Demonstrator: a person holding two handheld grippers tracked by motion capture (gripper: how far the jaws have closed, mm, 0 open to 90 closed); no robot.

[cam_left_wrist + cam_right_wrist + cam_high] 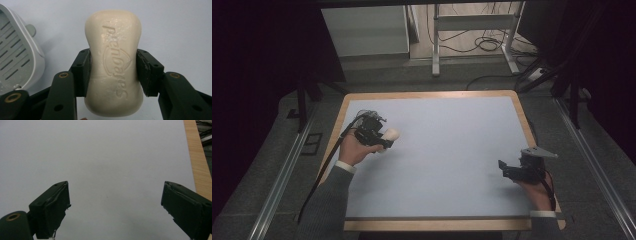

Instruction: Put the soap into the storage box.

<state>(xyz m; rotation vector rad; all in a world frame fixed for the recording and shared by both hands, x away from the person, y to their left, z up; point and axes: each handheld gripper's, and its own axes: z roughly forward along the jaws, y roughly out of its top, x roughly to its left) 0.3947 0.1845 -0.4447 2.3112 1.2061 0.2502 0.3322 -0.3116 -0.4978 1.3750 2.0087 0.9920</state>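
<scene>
- Left gripper [113, 72] clamps a cream soap bar [113, 65] at mid-length, centre of the left gripper view; in the high view the bar sits left of centre, above the blue mat [447, 150].
- Right gripper [115, 207] has its jaws wide apart with nothing between them, lower right in the high view.
- Risk: the smooth bar may slip or twist in the pads if tilted, and could miss the grey soap dish [17, 57] at the left edge.
- Long axis runs away from the camera, between the jaws; embossed lettering faces up.

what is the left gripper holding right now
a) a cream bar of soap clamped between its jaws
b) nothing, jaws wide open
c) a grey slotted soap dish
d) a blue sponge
a: in the left gripper view the left gripper has both black pads pressed on the sides of the cream embossed bar of soap.
</scene>
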